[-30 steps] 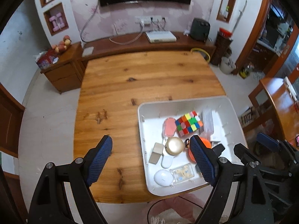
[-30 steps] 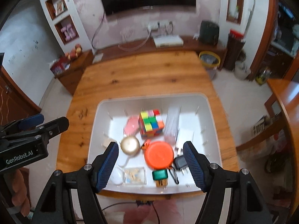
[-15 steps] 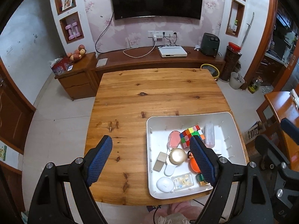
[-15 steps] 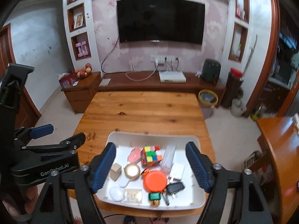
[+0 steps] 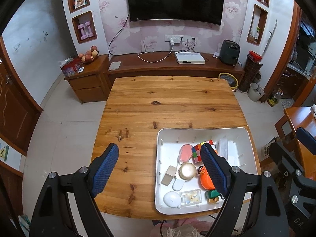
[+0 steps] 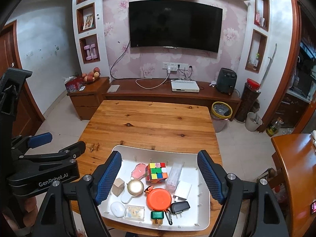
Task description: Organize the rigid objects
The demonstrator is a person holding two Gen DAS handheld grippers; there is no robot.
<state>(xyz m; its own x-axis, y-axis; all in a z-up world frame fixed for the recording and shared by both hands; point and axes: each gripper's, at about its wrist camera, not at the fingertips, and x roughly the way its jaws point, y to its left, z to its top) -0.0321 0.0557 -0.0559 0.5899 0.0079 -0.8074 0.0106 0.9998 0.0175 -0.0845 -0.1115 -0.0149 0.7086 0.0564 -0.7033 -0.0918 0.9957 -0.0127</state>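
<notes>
Rigid small objects fill the white plastic tray (image 6: 203, 213) on the wooden worktop (image 6: 150, 122): white pebble-shaped case (image 6: 117, 209), gold round compact (image 6: 135, 186), multicoloured puzzle cube (image 6: 156, 172), orange round tape measure (image 6: 158, 198). Left gripper (image 5: 161, 169) and right gripper (image 6: 159, 178) hover with jaws wide, empty; the right's have just been opening.

right gripper (image 6: 159, 175) raised above the tray (image 6: 204, 213), its empty fingers just opened wider

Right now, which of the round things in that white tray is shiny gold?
The gold round lid, lying left of the orange disc; the white oval case is plain.
</notes>
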